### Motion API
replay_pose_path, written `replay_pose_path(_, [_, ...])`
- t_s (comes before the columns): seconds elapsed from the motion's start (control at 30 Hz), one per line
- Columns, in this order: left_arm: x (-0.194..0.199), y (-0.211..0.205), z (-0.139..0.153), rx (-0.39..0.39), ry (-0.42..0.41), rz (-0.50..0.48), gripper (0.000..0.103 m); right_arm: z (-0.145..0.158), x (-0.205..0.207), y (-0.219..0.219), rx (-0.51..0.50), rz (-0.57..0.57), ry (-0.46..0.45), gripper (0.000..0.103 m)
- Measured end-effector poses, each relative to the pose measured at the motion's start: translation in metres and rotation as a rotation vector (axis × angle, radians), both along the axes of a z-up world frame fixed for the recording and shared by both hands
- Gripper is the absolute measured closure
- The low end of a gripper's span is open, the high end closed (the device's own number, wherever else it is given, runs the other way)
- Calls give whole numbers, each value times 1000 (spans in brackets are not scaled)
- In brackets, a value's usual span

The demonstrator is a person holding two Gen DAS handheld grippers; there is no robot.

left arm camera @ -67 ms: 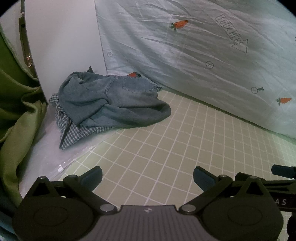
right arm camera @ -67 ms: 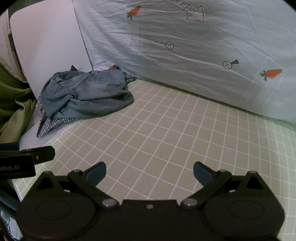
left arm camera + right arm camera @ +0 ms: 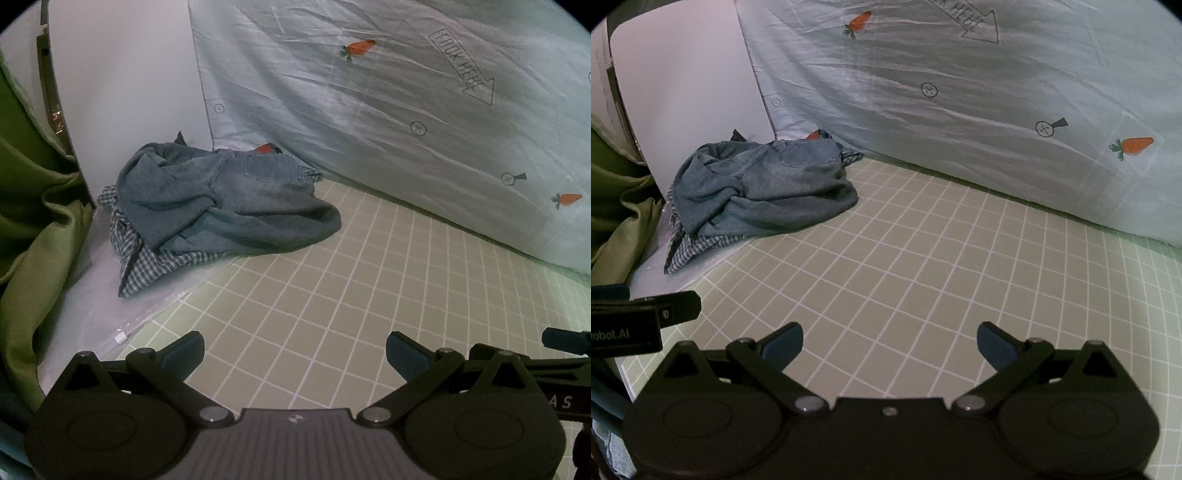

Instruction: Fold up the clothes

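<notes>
A crumpled blue denim garment (image 3: pixel 229 199) (image 3: pixel 764 184) lies in the far left corner, heaped on a blue-and-white checked garment (image 3: pixel 147 262) (image 3: pixel 687 251). Both rest partly on a clear plastic sheet (image 3: pixel 92 306). My left gripper (image 3: pixel 294 350) is open and empty, low over the green gridded mat (image 3: pixel 332 295), well short of the pile. My right gripper (image 3: pixel 889 341) is also open and empty, beside the left one and farther right on the mat (image 3: pixel 923 277). Part of the left gripper's body shows at the left edge of the right wrist view.
A pale blue sheet (image 3: pixel 388 110) with carrot prints and an arrow hangs behind the mat. A white panel (image 3: pixel 129 92) stands at the back left. Green cloth (image 3: pixel 33 240) drapes along the left edge.
</notes>
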State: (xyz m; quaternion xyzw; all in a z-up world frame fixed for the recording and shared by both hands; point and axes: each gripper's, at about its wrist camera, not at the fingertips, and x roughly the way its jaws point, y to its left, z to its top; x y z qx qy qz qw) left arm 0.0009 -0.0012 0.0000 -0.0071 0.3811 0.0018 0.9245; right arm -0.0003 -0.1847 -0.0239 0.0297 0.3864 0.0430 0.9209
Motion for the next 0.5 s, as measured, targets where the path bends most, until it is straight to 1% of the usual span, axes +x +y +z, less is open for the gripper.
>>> replay_pose_path(0.2, [2, -2, -1, 7, 2, 4, 0, 3, 1, 1, 6, 0, -3, 1])
replay_pose_path(0.27, [2, -3, -2, 6, 2, 5, 0, -2, -1, 1, 6, 0, -4, 1])
replay_pose_path(0.5, [2, 0, -1, 1, 6, 1, 0, -3, 0, 1, -2, 2, 0, 1])
